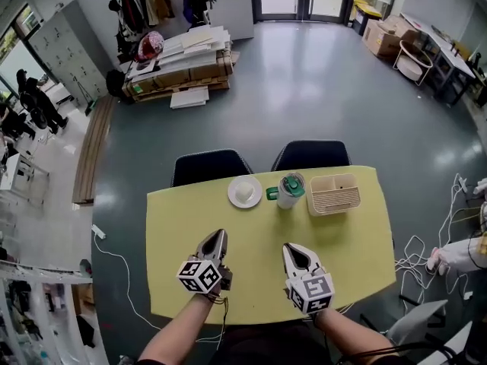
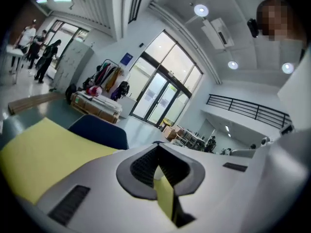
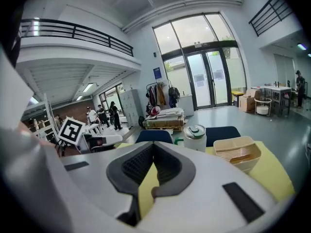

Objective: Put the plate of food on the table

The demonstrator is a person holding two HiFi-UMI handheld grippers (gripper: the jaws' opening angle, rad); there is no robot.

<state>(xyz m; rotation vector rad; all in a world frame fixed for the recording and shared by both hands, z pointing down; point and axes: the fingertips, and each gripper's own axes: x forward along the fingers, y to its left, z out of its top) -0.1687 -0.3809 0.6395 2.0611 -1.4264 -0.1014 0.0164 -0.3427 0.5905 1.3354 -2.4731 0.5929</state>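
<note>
i see the left gripper low and left of centre in the head view, its jaws closed tip to tip with nothing between them. the right gripper, low and right of centre, is closed and empty too. the plate of food rests on the yellow table at mid-frame, just left of a green-lidded cup.

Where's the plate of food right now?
In the head view, the plate of food sits near the far edge of the yellow table, just left of the green-lidded cup.
</note>
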